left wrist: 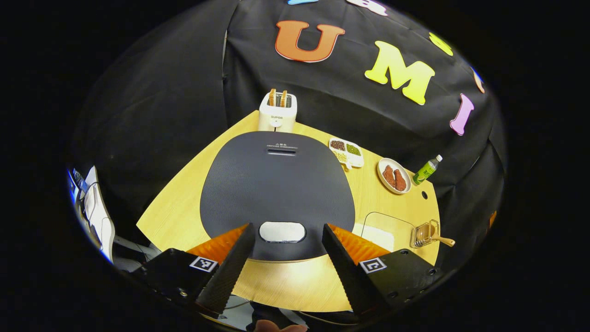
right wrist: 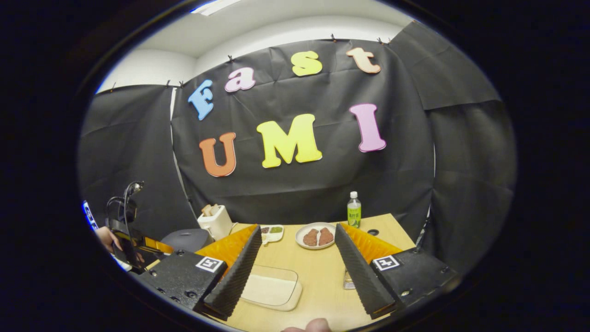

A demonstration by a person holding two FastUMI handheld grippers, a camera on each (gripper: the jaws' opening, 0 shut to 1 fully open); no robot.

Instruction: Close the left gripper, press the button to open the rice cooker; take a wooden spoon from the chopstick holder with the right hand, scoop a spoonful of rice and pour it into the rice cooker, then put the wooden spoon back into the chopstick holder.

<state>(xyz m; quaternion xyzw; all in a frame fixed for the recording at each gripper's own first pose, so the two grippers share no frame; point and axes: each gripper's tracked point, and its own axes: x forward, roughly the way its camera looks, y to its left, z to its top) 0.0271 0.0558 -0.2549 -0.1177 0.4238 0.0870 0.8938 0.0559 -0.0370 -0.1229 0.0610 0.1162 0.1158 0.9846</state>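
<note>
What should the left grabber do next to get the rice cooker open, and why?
Probably squeeze the left gripper shut first. Its fingers stand wide apart above the rice cooker, with the pale button in the gap between them, so pushing down now would likely straddle the button. The lid looks closed. Once shut, the tips could press the button.

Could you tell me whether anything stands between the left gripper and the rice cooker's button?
Nothing visible does. The left gripper, its jaws open, hangs over the closed rice cooker, and the pale button lies bare in the gap between its fingers.
</note>
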